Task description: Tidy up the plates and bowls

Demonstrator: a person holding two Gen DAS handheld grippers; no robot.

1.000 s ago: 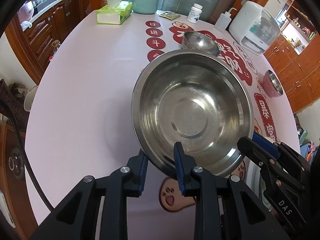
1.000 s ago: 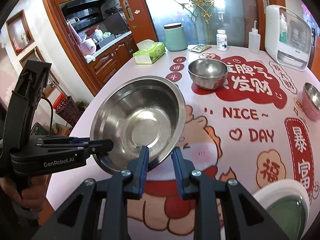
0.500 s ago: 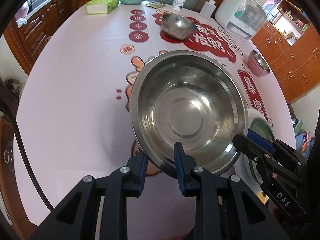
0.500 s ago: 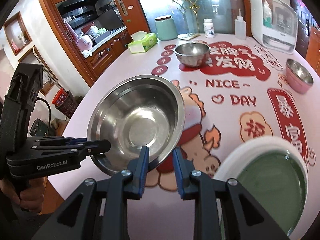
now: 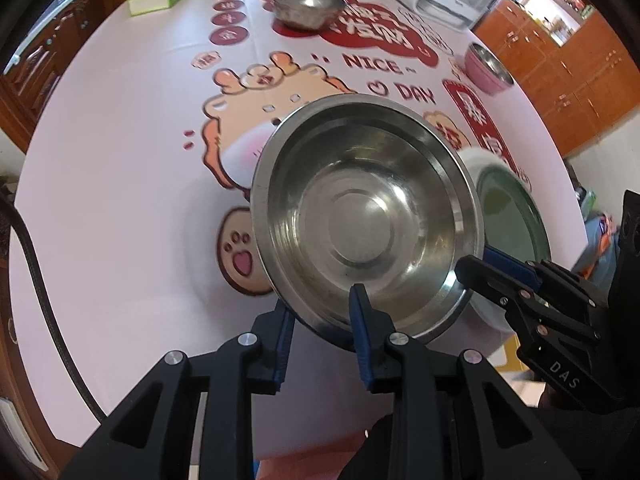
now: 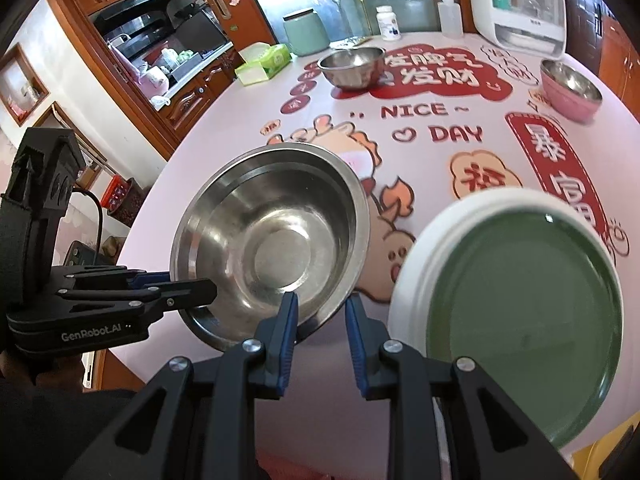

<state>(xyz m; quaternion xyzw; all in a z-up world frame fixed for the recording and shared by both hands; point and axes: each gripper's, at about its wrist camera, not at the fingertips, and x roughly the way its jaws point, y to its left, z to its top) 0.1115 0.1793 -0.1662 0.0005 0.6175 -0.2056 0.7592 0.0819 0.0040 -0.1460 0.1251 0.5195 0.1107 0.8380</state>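
Steel bowl (image 5: 366,216) hung tilted above bench (image 5: 120,208), beside green plate (image 6: 520,300). You had left gripper (image 5: 322,312) and right gripper (image 6: 320,308) fingers clamped on bowl's near rim.

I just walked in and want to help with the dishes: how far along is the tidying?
Nothing looks stacked yet. In hand: the big steel bowl, gripped at its rim by the left gripper and the right gripper, beside the green plate. Left: the small steel bowl and the pink bowl sit apart on the table.
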